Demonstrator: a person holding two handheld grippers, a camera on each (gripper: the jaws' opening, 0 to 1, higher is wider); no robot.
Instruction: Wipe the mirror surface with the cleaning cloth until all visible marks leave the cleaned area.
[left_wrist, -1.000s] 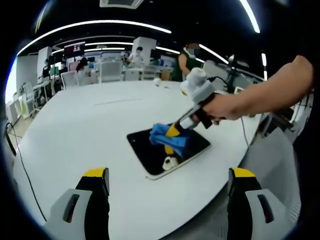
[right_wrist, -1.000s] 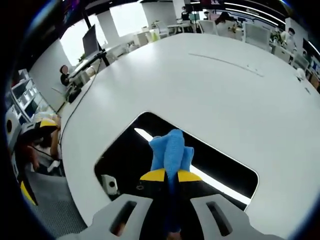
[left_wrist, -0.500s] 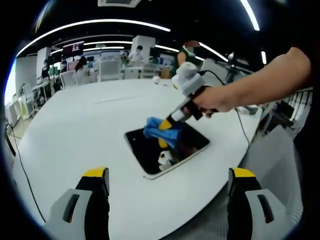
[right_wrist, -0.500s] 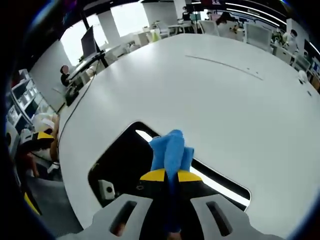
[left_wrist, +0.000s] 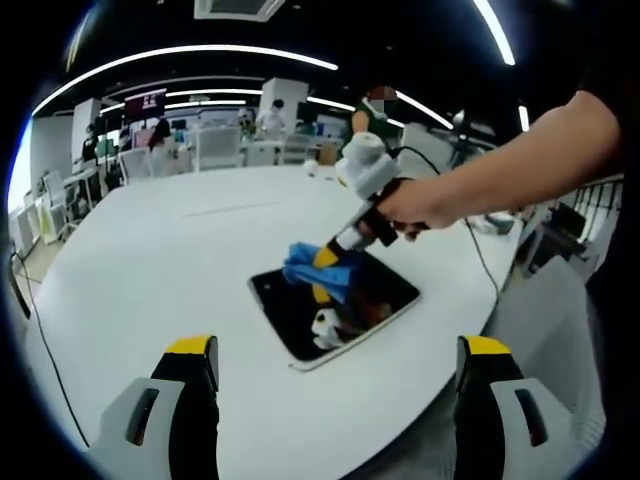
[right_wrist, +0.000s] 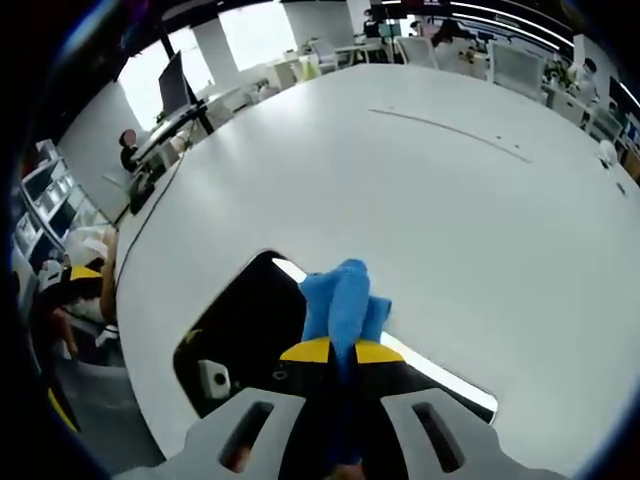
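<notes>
Mirror (left_wrist: 335, 310): flat on the table (left_wrist: 150, 270), ahead of and between the left gripper's (left_wrist: 335, 400) jaws.
Cloth (right_wrist: 342, 300): blue, pinched in the right gripper's (right_wrist: 338, 352) closed jaws, on the mirror.
Left gripper: jaws wide apart, holding nothing.

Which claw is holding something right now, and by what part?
The right claw pinches the blue cloth by its bunched rear end; the left claw holds nothing.
</notes>
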